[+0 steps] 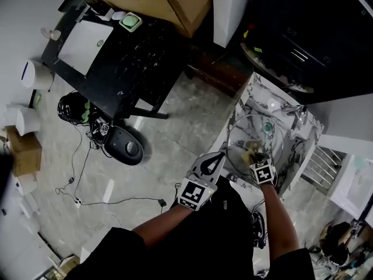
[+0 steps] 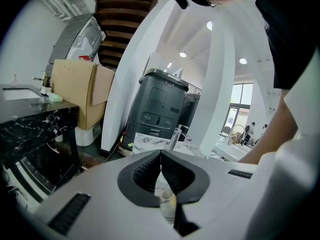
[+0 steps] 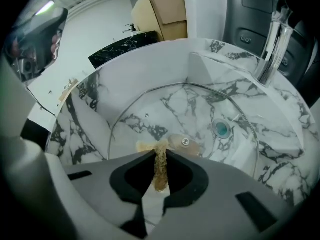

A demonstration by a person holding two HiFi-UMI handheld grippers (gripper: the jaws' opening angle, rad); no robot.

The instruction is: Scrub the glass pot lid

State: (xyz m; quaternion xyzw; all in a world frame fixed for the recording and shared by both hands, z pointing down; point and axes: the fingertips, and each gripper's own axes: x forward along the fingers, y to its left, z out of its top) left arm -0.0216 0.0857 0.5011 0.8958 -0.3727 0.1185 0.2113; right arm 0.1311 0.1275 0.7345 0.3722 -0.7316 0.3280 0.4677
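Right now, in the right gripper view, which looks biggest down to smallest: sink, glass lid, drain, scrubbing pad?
1. Sink
2. Glass lid
3. Scrubbing pad, though it is so near the camera that this rank is unsure
4. Drain

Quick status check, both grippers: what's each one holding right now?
Left gripper: shut, nothing between its jaws.
Right gripper: shut on the yellowish scrub pad, at the glass lid.
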